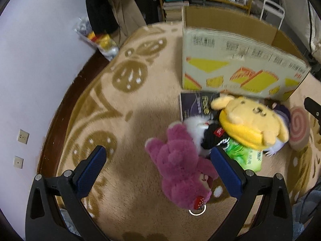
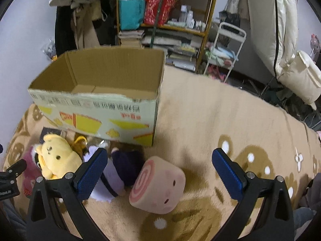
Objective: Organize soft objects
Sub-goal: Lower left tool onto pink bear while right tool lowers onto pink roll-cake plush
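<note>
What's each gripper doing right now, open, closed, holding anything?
Left gripper: open, holding nothing, fingers either side of the pink plush bear.
Right gripper: open, holding nothing, over the pink swirl-roll plush.

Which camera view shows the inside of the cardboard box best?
The right wrist view. It looks down into the open cardboard box, so the inner walls and the bare bottom show. The left wrist view shows the box mostly from outside: its printed wall and only a strip of the inner walls, no bottom.

A lived-in home room: a beige patterned carpet [image 2: 200, 108], a crowded storage shelf [image 2: 166, 20], coats hanging on the wall [image 2: 80, 20], and folded bedding [image 2: 284, 30].
</note>
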